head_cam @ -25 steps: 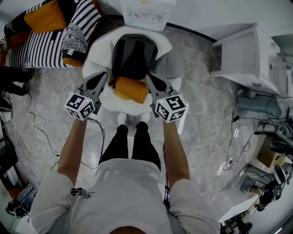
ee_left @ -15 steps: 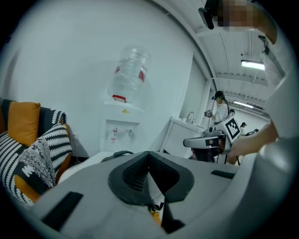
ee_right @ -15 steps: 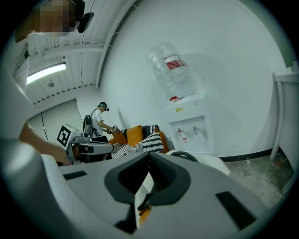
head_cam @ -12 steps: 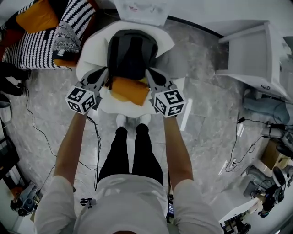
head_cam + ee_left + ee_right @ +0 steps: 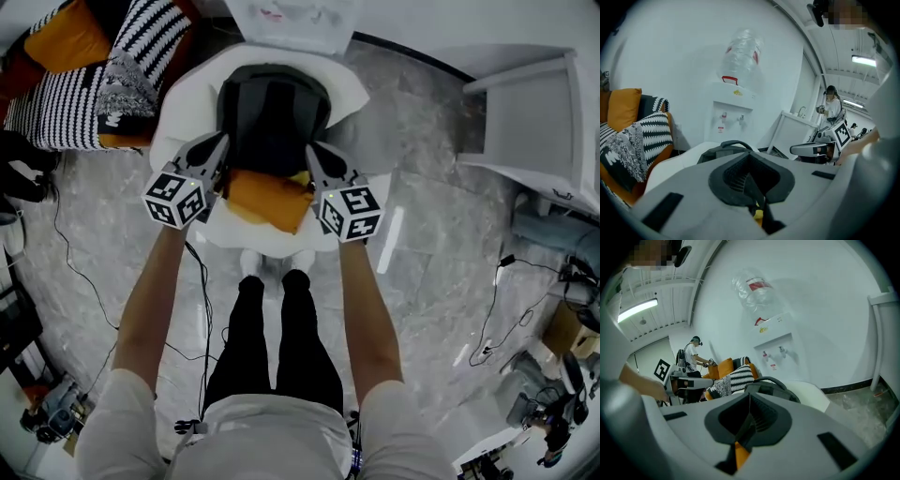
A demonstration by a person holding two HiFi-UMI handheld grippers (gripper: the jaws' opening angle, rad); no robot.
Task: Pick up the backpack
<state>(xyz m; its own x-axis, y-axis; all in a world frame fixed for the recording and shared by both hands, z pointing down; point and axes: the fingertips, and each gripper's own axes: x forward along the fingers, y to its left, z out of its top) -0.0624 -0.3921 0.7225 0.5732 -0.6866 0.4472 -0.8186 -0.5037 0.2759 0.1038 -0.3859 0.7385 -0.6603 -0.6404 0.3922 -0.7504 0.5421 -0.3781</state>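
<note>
A black backpack (image 5: 272, 117) with an orange lower part (image 5: 267, 199) lies on a white padded seat (image 5: 183, 112). My left gripper (image 5: 223, 141) is shut and points at the backpack's left side. Shut too, my right gripper (image 5: 311, 150) points at its right side. Nothing shows between either pair of jaws. In the left gripper view the shut jaws (image 5: 749, 157) point toward the backpack's top handle (image 5: 733, 143). The right gripper view shows closed jaws (image 5: 749, 401) with the backpack (image 5: 771, 386) just beyond. Whether the tips touch the backpack is unclear.
A water dispenser (image 5: 291, 19) stands against the wall behind the seat. A sofa with striped and orange cushions (image 5: 84, 84) is at the left, a white cabinet (image 5: 534, 112) at the right. Cables (image 5: 66, 244) trail over the marble floor. Another person (image 5: 830, 101) stands far off.
Both grippers have sunk toward the seat, staying shut, and now flank the backpack lower down, by its orange part.
</note>
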